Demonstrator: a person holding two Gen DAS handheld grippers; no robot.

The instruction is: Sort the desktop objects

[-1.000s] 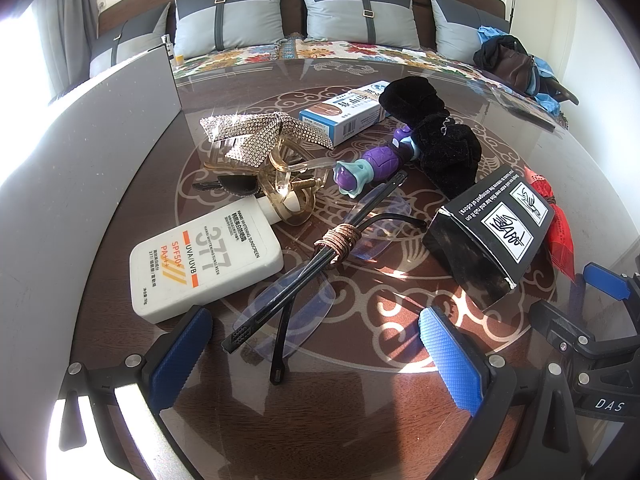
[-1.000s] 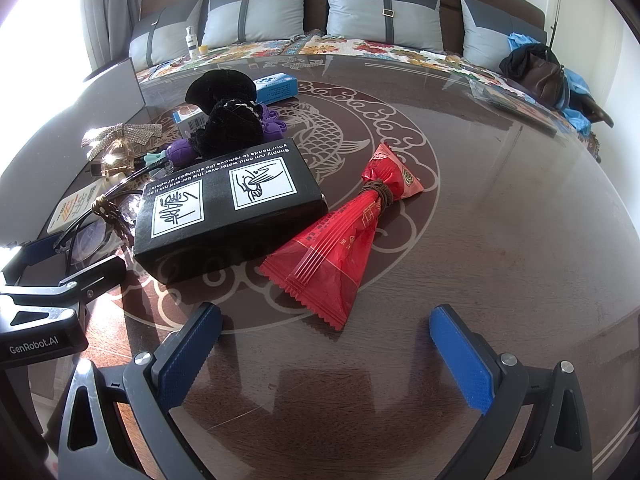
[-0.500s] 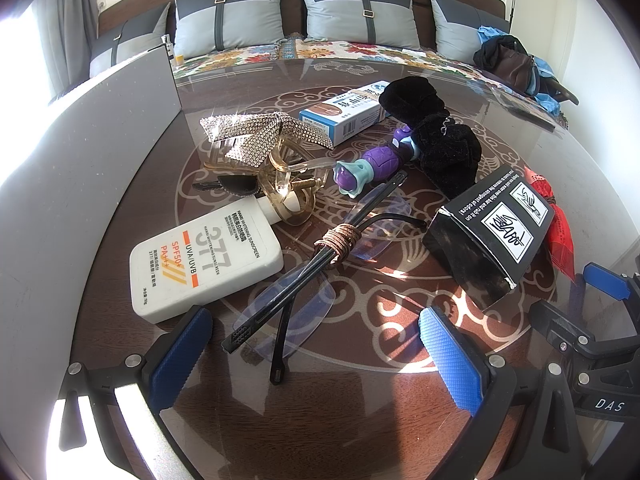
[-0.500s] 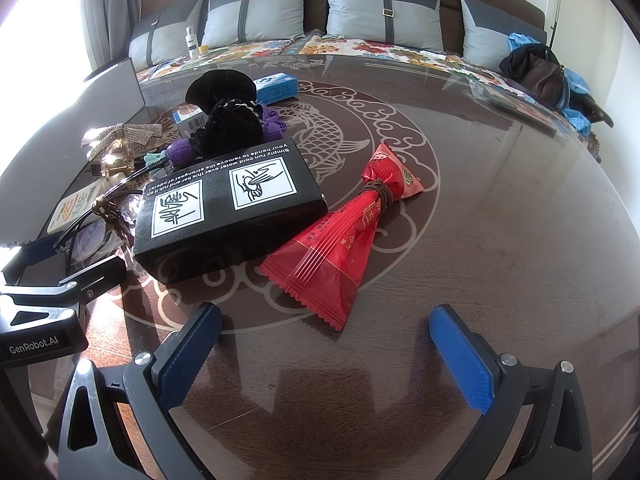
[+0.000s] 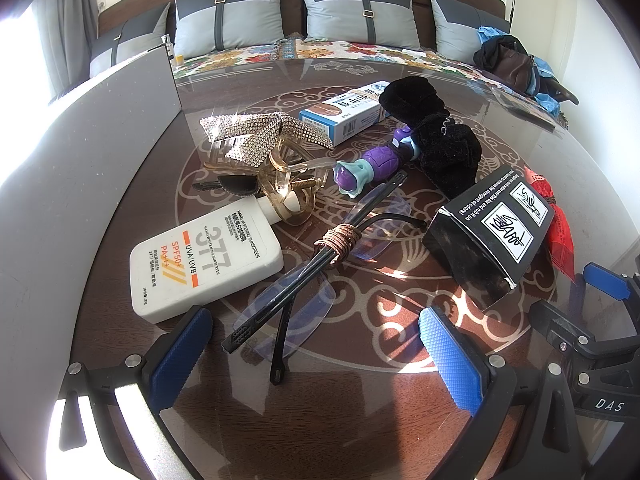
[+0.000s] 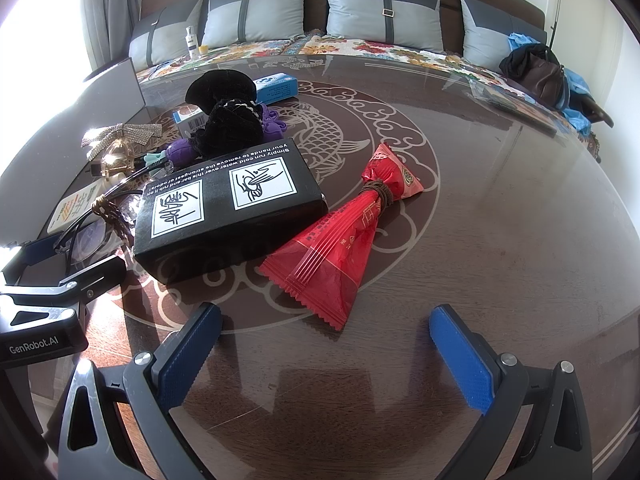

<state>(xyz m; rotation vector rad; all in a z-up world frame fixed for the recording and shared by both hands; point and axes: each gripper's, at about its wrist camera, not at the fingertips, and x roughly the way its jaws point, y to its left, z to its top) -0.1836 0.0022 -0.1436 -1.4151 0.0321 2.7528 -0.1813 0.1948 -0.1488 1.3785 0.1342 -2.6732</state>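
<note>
Both grippers, left (image 5: 316,350) and right (image 6: 326,346), hover wide and empty. Red packet (image 6: 344,236) lies touching the black box (image 6: 228,204) (right side); grasp its tied neck.

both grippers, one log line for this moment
left gripper: open, empty, facing glasses | right gripper: open, empty, facing red packet

one sunscreen tube (image 5: 204,262), one pair of glasses (image 5: 304,280), one black box (image 5: 490,236), one red packet (image 6: 344,232), four cushions (image 5: 356,12)
</note>
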